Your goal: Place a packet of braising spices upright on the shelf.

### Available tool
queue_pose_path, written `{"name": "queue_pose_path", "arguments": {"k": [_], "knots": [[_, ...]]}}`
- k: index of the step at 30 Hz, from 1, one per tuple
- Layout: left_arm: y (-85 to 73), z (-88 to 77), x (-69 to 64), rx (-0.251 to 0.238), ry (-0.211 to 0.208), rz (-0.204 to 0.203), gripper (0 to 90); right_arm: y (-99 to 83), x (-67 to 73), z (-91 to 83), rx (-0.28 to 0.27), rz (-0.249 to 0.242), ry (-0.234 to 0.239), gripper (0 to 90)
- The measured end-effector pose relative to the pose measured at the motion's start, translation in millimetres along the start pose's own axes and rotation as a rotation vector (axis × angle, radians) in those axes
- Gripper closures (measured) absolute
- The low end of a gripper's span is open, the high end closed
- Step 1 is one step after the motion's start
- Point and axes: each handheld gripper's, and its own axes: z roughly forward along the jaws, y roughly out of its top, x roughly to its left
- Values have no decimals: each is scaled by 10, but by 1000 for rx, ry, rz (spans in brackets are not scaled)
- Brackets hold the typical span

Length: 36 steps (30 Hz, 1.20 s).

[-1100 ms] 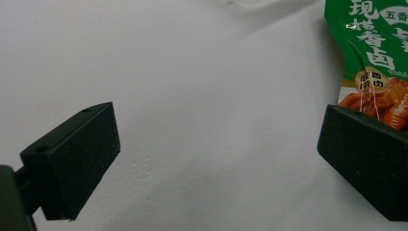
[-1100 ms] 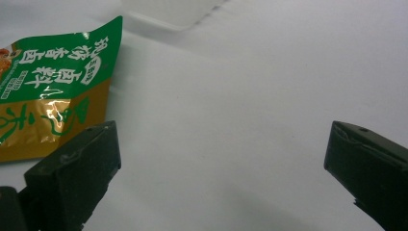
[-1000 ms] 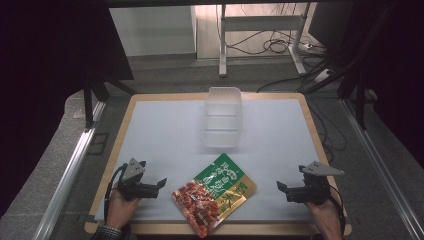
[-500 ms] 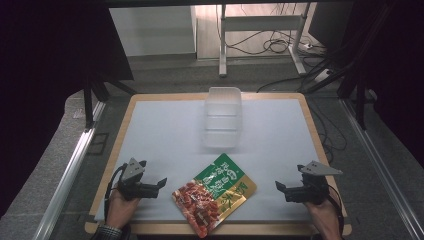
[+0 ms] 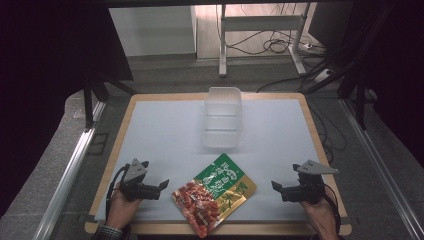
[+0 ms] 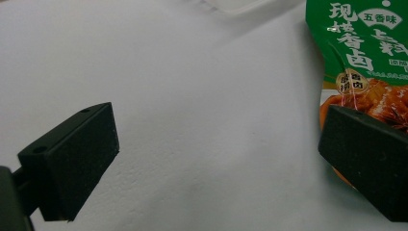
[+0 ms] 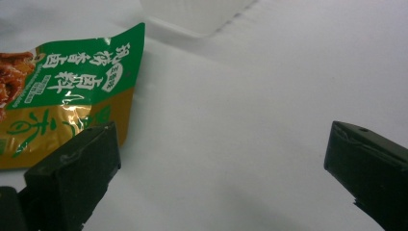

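While we look down from the high view, these lines tell what we see.

Packet: we see a flat snack packet [image 5: 214, 194], green at its far end and printed with red-brown meat at its near end, lying slantwise on the white bench [image 5: 165, 130] near the front edge, between our two tools.

Packet, left gripper view: we find the packet [image 6: 361, 57] at the right, its green top with white characters and a yellow-red band below; the right-hand jaw stands in front of its meat print, and we cannot tell whether they touch.

Packet, right gripper view: we find the packet [image 7: 62, 96] at the left, lying flat, its gold corner just past the left-hand jaw.

Left tool: our left tool [image 5: 162, 187] sits just left of the packet, held by a hand [image 5: 119, 209]; its jaws stand wide apart with bare bench between them, grasping nothing.

Right tool: our right tool [image 5: 275, 187] is to the right of the packet, apart from it, held by the other hand [image 5: 320, 217]; its jaws are likewise spread wide over bare bench, released.

Container: we see a clear plastic container [image 5: 222, 117] standing beyond the packet, toward the far edge, apart from both tools.

Bench edge: we see a wooden rim [image 5: 314, 130] around the white surface.
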Motion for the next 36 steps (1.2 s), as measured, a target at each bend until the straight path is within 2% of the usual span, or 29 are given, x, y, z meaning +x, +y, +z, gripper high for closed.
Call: {"name": "queue_pose_path", "arguments": {"k": [7, 10, 23, 27, 33, 36], "knots": [[1, 1, -3, 5, 2, 6, 3, 29, 11, 12, -20, 18, 21, 0], [1, 0, -2, 6, 3, 6, 4, 41, 14, 35, -36, 28, 46, 0], [3, 3, -7, 8, 5, 9, 2, 85, 75, 147, -38, 5, 71, 0], [3, 4, -7, 8, 5, 10, 2, 103, 99, 174, -38, 10, 89, 0], [5, 5, -15, 8, 6, 13, 2, 150, 146, 223, -71, 14, 145, 0], [5, 7, -15, 7, 5, 13, 2, 169, 181, 264, -62, -3, 148, 0]]}}
